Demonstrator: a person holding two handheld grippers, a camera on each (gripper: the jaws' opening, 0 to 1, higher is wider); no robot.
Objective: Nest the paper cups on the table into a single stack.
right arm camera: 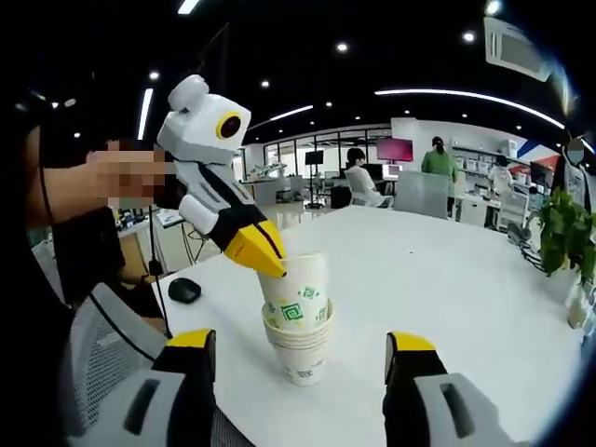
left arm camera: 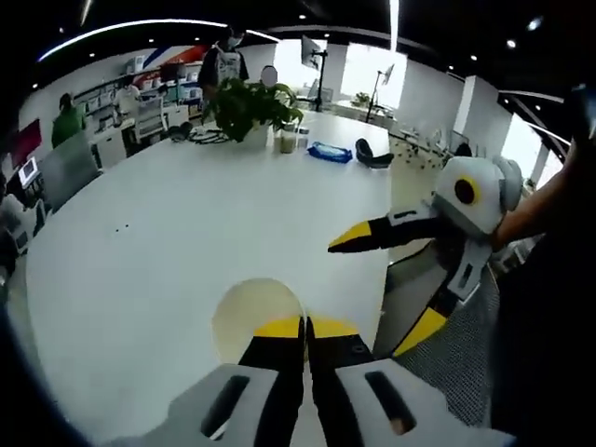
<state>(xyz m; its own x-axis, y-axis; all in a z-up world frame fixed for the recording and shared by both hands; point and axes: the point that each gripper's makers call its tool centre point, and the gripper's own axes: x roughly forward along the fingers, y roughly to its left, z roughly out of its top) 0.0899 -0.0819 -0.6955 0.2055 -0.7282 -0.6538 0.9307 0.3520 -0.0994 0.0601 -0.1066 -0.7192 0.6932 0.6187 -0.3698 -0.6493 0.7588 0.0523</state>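
- Left gripper [right arm camera: 270, 261]: in the right gripper view, at centre left, its yellow tips are pinched onto the rim of the top paper cup [right arm camera: 296, 293].
- Cup stack [right arm camera: 300, 346]: stands on the white table [right arm camera: 447, 279], lower centre; the top cup sits tilted in it.
- Right gripper [right arm camera: 303, 358]: jaws spread wide, holding nothing, either side of the stack.
- Left gripper view: cup mouth just above the closed tips, lower centre.

L gripper [left arm camera: 305, 328] jaws pinched; R gripper [right arm camera: 300, 358] prob. spread.
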